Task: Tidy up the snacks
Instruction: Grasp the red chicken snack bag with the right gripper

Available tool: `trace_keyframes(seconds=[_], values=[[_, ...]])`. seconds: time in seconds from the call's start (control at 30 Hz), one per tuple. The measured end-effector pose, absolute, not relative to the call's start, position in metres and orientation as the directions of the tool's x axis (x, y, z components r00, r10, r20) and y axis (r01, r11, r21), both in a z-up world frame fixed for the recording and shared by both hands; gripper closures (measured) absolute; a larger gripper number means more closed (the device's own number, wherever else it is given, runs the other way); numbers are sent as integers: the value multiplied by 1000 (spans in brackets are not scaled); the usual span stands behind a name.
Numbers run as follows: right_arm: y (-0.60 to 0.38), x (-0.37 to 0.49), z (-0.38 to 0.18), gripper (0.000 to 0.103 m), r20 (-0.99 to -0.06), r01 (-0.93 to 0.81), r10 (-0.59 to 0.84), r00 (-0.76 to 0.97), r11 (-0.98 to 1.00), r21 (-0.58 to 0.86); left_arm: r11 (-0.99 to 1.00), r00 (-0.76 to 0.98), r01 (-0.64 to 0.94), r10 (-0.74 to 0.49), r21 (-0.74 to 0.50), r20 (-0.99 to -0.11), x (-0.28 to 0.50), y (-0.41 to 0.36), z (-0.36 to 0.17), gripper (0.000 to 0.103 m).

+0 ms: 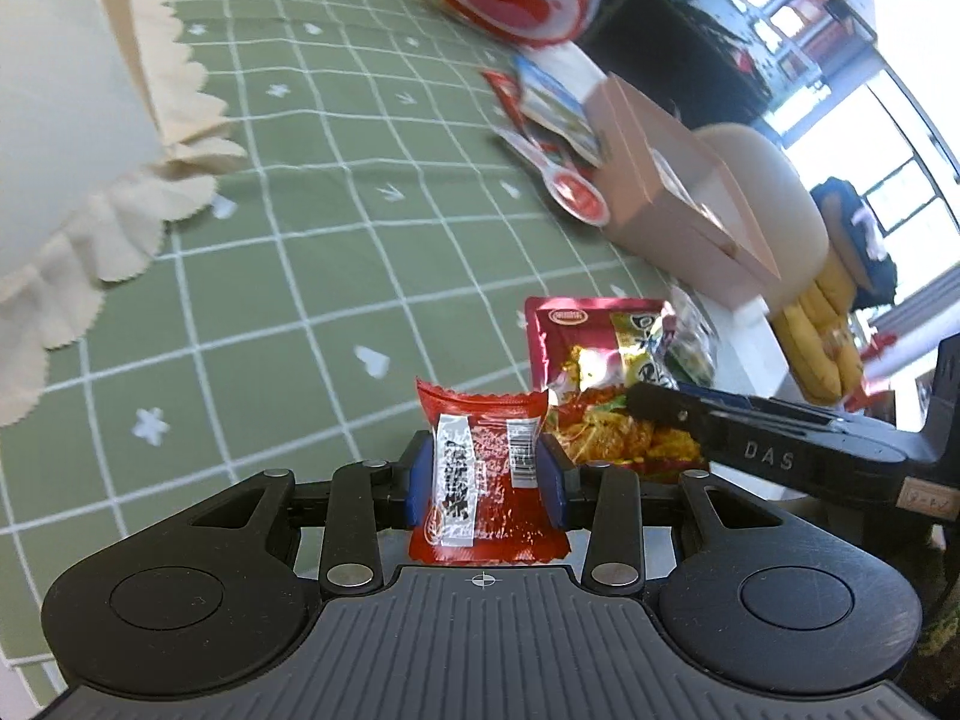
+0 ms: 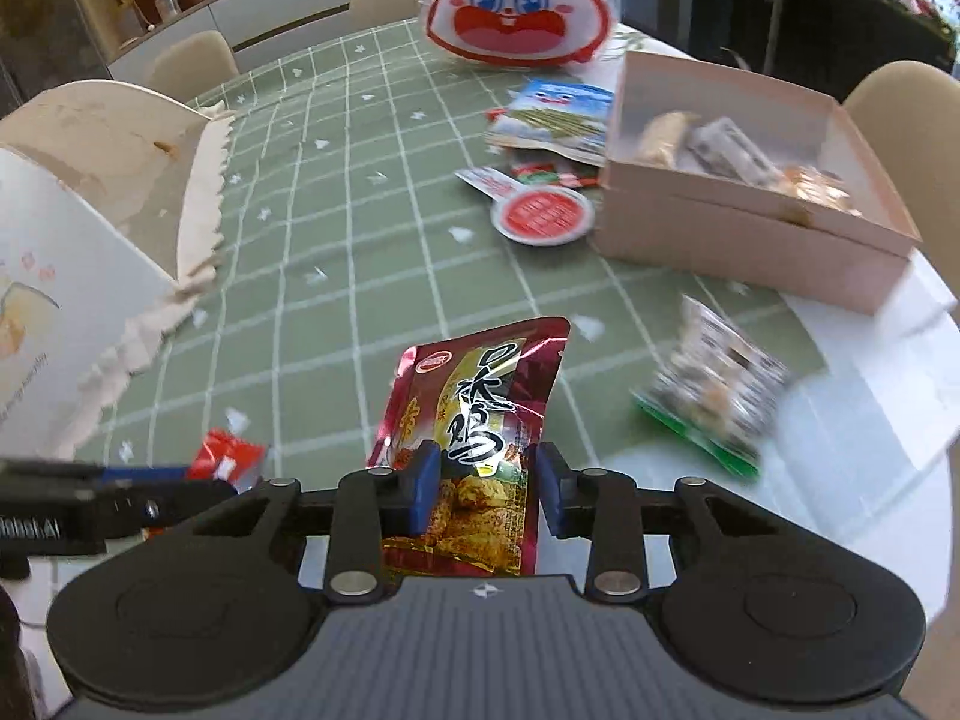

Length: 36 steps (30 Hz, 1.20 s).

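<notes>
Snacks lie scattered over a table [image 2: 372, 228] covered with a green cloth ruled in white squares. The left tongs [image 1: 487, 474] are clenched on a small red sachet [image 1: 483, 468] with a white label; its sides sit pressed between the blue pads [image 1: 420, 480], and it stands upright above the cloth. The right tongs [image 2: 483, 489] straddle a larger dark red foil packet [image 2: 474, 414] printed with bold black characters and a picture of fried food. The blue pads [image 2: 427, 489] sit at its two edges, the left one on the foil, the right one with a thin gap showing, so a firm grip cannot be told. The far end of this packet reaches out over the cloth.

In the left wrist view the foil packet [image 1: 600, 384] lies just right of the sachet, with a black finger of the right tongs [image 1: 690, 414] across it. In the right wrist view the sachet [image 2: 231, 459] shows at lower left in the left tongs [image 2: 150, 477].

To the right, near the table's bare white edge, lies a blurred clear packet with a green edge [image 2: 714, 390]. Further back stands an open pink box [image 2: 756, 228] holding wrapped snacks. Just left of the box lie a round red-and-white lidded cup [image 2: 540, 216] and a blue-and-white bag [image 2: 558, 117]. At the far end is a white bag with a red cartoon rabbit face [image 2: 516, 6]. A white carton [image 2: 66, 312] is at the left.
</notes>
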State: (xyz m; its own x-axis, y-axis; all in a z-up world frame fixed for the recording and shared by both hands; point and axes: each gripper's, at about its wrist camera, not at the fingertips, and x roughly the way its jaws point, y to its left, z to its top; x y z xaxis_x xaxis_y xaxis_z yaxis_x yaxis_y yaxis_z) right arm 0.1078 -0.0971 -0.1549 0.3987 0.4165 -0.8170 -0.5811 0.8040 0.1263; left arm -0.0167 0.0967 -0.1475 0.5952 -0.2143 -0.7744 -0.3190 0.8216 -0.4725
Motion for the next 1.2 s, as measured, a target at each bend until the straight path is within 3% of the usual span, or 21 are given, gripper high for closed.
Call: trace_keyframes(seconds=[0.07, 0.13, 0.17, 0.2, 0.27, 0.3, 0.43, 0.57, 0.63, 0.97, 1.13, 1.17, 1.2], values=[[-108, 105, -160, 63, -817, -550, 403, 414, 825, 128, 825, 596, -304, -225, -476, -771, -17, 90, -147, 61], [-115, 105, -165, 51, -813, -529, 406, 418, 836, 145, 827, 593, -299, -230, -476, -772, -16, 86, -148, 61], [-117, 105, -168, 37, -811, -515, 409, 418, 842, 160, 828, 591, -299, -230, -474, -773, -16, 85, -149, 61], [-118, 105, -171, 31, -808, -497, 409, 423, 851, 171, 830, 589, -299, -229, -472, -775, -17, 84, -149, 61], [-117, 108, -177, 31, -803, -447, 416, 426, 869, 212, 830, 589, -305, -220, -467, -777, -21, 84, -149, 61], [-116, 110, -180, 23, -805, -429, 427, 413, 870, 242, 830, 591, -312, -212, -463, -779, -23, 85, -149, 61], [-102, 111, -182, 10, -793, -356, 447, 414, 881, 311, 823, 597, -349, -173, -448, -783, -32, 92, -148, 61], [-65, 105, -188, 1, -843, -432, 325, 429, 893, 125, 810, 604, -380, -149, -447, -783, -39, 100, -149, 61], [-49, 98, -193, 0, -850, -464, 252, 462, 886, 10, 805, 606, -387, -144, -449, -782, -42, 102, -149, 61], [-54, 94, -194, 0, -842, -493, 279, 462, 870, 17, 812, 622, -365, -150, -455, -768, -48, 98, -146, 61], [-61, 82, -187, 19, -831, -533, 303, 466, 846, 10, 815, 621, -359, -154, -454, -769, -47, 96, -146, 61], [-64, 80, -185, 25, -831, -547, 312, 461, 837, 11, 817, 620, -357, -156, -453, -769, -46, 95, -147, 61], [-67, 77, -182, 39, -824, -553, 318, 468, 833, 7, 818, 617, -354, -159, -453, -771, -45, 94, -147, 61]])
